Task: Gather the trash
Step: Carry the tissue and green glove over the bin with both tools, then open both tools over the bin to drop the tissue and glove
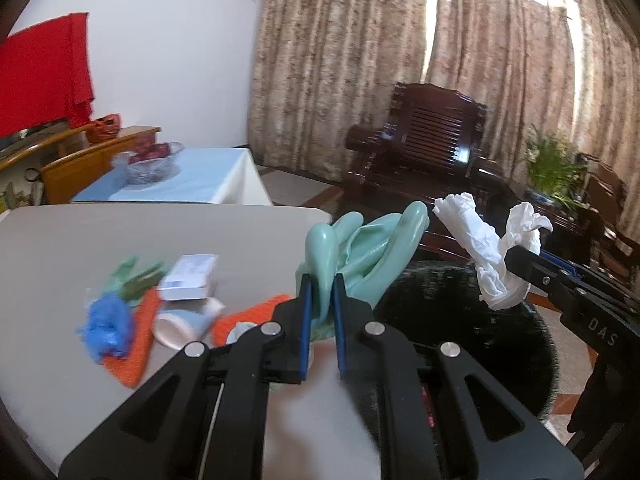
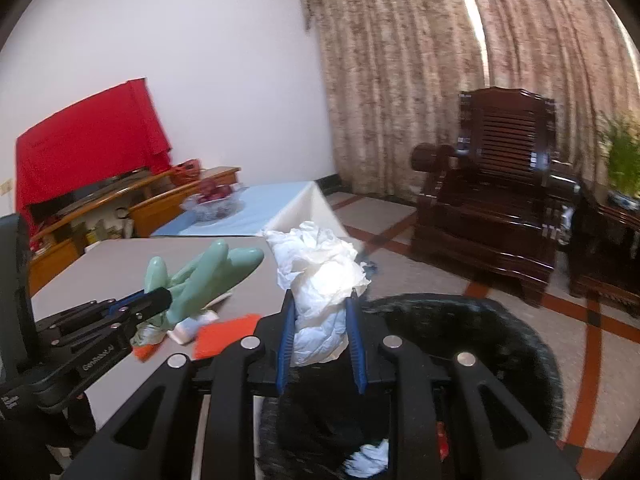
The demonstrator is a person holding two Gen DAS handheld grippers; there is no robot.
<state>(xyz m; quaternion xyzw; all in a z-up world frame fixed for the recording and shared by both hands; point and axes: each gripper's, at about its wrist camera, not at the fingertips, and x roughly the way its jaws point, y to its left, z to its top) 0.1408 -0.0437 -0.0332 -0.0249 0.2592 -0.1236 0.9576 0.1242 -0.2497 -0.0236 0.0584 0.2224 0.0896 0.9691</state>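
Note:
My left gripper [image 1: 322, 300] is shut on a pale green rubber glove [image 1: 368, 248] whose fingers stick up past the blue pads, at the grey table's right edge beside the bin. In the right wrist view that left gripper [image 2: 160, 298] holds the same glove [image 2: 204, 276]. My right gripper [image 2: 320, 320] is shut on a crumpled white tissue wad [image 2: 320, 280], held above the black-lined trash bin [image 2: 500, 320]. From the left wrist view the right gripper [image 1: 516, 268] and tissue wad [image 1: 480, 248] hang over the bin [image 1: 460, 300]. White and red scraps lie inside the bin.
On the grey table [image 1: 60, 248] lie a blue crumpled bag [image 1: 106, 328], orange cloth [image 1: 136, 356], a tipped paper cup [image 1: 180, 324], a white box [image 1: 188, 276] and green wrappers [image 1: 136, 276]. Beyond stand a blue-clothed table [image 1: 208, 176] and a dark wooden armchair [image 2: 496, 200].

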